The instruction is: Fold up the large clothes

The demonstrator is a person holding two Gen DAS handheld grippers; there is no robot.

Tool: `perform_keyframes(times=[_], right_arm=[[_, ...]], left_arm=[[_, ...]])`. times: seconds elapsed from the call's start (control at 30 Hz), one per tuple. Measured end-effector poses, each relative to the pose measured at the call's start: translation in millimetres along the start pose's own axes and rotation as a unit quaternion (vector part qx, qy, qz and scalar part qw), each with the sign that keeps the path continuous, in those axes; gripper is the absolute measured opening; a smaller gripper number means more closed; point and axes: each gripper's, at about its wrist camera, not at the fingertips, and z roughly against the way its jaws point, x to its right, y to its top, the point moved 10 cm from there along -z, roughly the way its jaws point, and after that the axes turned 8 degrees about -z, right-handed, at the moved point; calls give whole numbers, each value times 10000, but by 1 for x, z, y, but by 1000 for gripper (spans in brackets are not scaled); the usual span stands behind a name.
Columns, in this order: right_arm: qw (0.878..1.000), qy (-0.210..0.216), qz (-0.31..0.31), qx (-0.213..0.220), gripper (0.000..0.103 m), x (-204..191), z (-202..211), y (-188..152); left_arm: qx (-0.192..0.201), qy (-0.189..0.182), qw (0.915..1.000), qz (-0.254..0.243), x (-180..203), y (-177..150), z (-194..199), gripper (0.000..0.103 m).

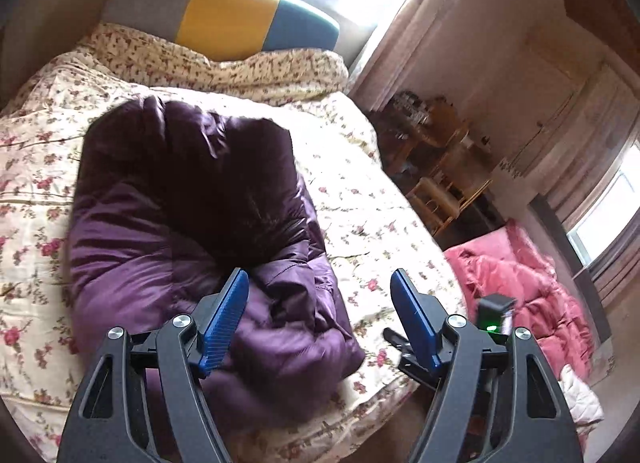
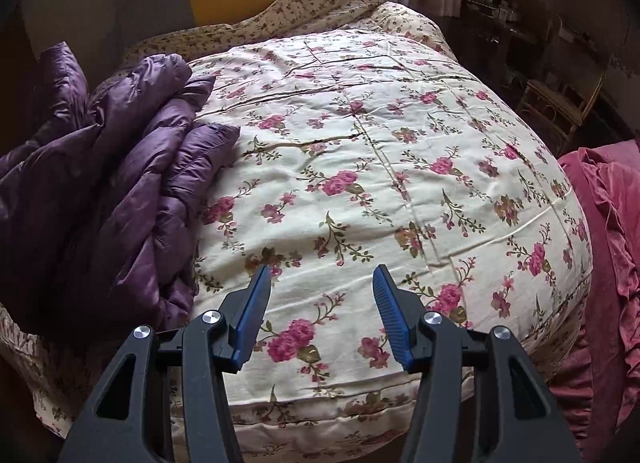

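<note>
While both claws stand open and empty, the puffy purple quilted down coat lies folded on the floral-quilted bed: beneath and ahead of the left claw, left of the right claw. Step, judged: fold released. Next: regrip an edge or tidy.

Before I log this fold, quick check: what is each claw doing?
Left claw: open, holding nothing, above the purple jacket.
Right claw: open, holding nothing, over the flowered quilt.
</note>
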Motion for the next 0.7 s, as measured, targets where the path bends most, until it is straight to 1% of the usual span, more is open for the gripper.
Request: perform_keyframes(times=[0.03, 0.1, 0.13, 0.17, 0.23, 0.3, 0.33, 0.37, 0.4, 0.43, 0.47, 0.5, 0.57, 0.63, 0.7], right_arm=[[10000, -5, 11, 3, 53, 0, 1, 0], [10000, -10, 42, 13, 53, -2, 4, 0], [10000, -2, 61, 33, 53, -4, 7, 0], [10000, 11, 82, 56, 53, -6, 9, 1], [9998, 50, 144, 98, 53, -11, 15, 3], [9995, 143, 227, 147, 53, -19, 23, 4], [9993, 192, 278, 169, 53, -24, 26, 5], [9991, 226, 319, 186, 53, -28, 28, 6], [9986, 304, 386, 220, 53, -36, 33, 7], [9981, 379, 423, 235, 53, -42, 36, 7], [9976, 458, 462, 248, 53, -48, 39, 8], [9965, 572, 538, 278, 53, -58, 44, 9], [9948, 708, 665, 320, 53, -73, 51, 10], [9920, 900, 809, 363, 53, -91, 60, 11], [9879, 1137, 958, 435, 53, -112, 71, 11]], left_arm=[[103, -101, 9999, 64, -2, 3, 13, 73], [303, -163, 9993, 155, -9, 10, 35, 73], [447, -163, 9986, 211, -16, 14, 49, 75], [543, -141, 9980, 284, -22, 16, 57, 81], [685, 51, 9963, 522, -47, 14, 73, 82], [708, 323, 9943, 726, -73, 6, 82, 82], [667, 582, 9920, 899, -98, -4, 85, 81], [618, 737, 9904, 992, -111, -10, 84, 81], [507, 978, 9876, 1117, -133, -23, 83, 81], [403, 1130, 9852, 1221, -148, -35, 81, 81], [316, 1201, 9837, 1304, -155, -43, 76, 78], [190, 1247, 9822, 1392, -164, -55, 72, 75], [62, 1273, 9814, 1438, -169, -69, 67, 73], [9, 1215, 9824, 1417, -165, -76, 60, 69], [-12, 1165, 9846, 1300, -154, -80, 51, 68]])
